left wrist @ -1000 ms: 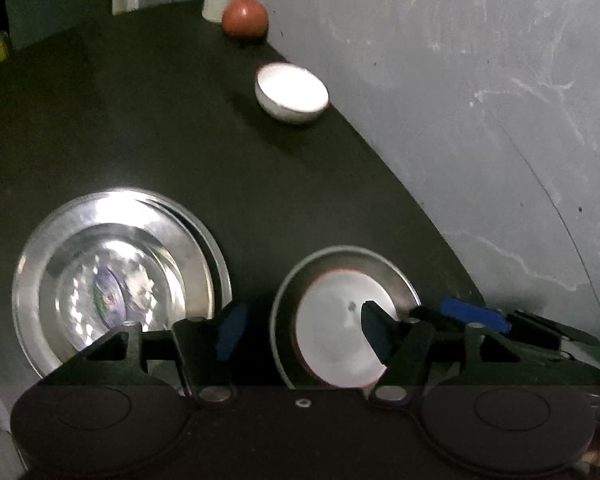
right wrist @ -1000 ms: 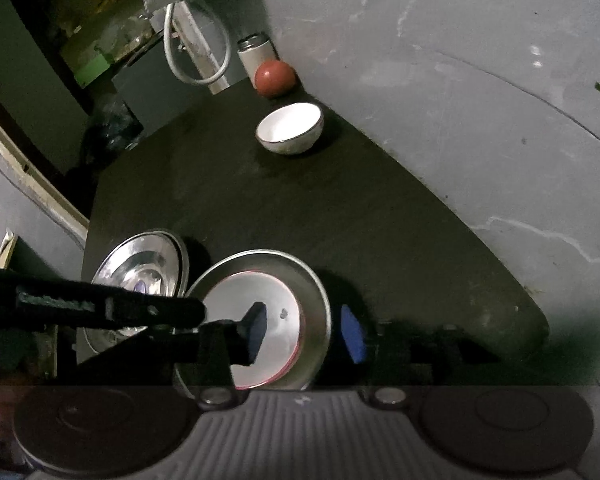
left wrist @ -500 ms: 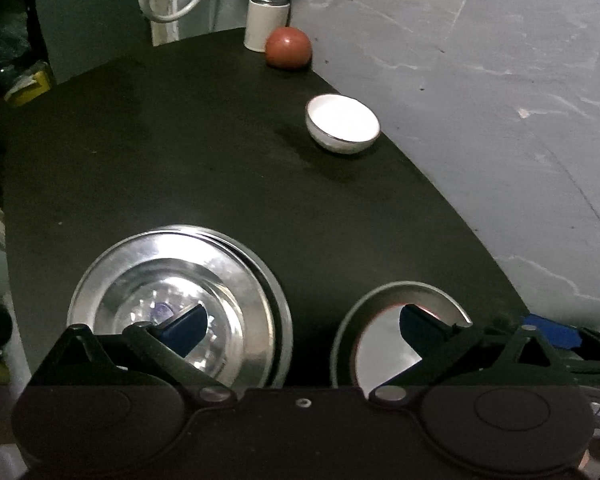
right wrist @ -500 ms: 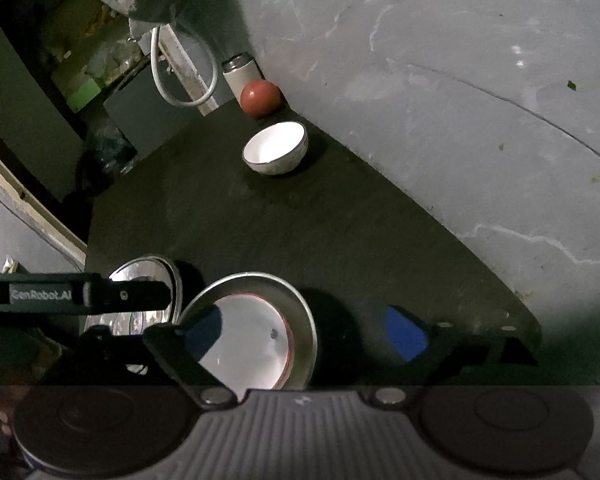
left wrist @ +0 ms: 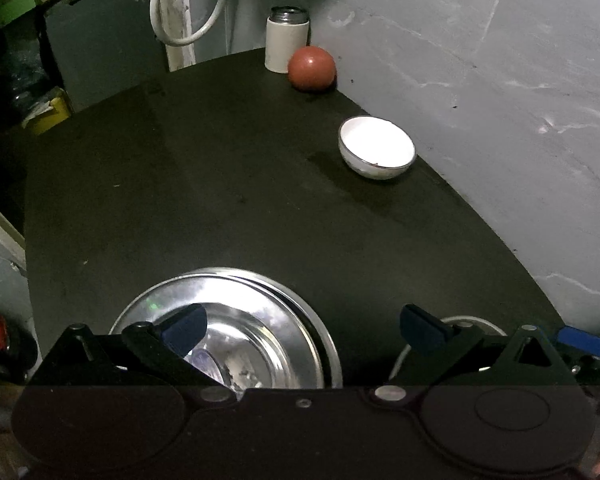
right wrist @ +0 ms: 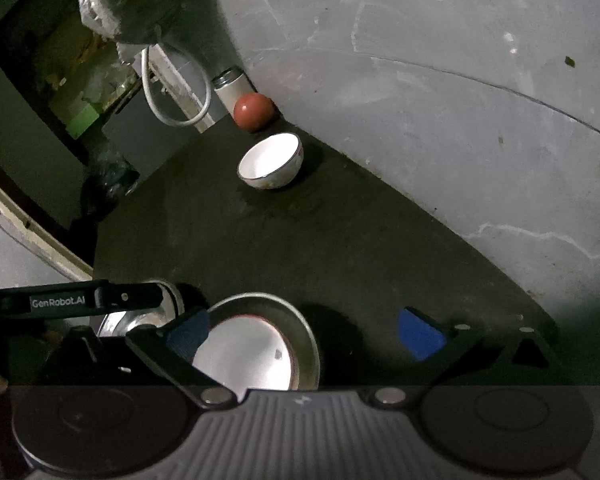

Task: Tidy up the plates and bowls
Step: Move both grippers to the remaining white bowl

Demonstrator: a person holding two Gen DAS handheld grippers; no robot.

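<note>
Left gripper (left wrist: 302, 326) wide open and empty above steel plates (left wrist: 260, 300), right gripper (right wrist: 304, 330) still opening, empty, white bowl (left wrist: 377, 147) near table edge (left wrist: 480, 216)

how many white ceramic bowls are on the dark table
1. The white ceramic bowl stands alone near the wall, in front of the red ball. The near white dish on a metal plate looks flatter, though the gripper partly hides it.

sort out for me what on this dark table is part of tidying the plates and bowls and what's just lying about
Part of the job:
- stacked steel plates
- white plate resting in a metal dish
- white bowl

Just lying about:
- red ball
- white canister
- looped white hose
</note>
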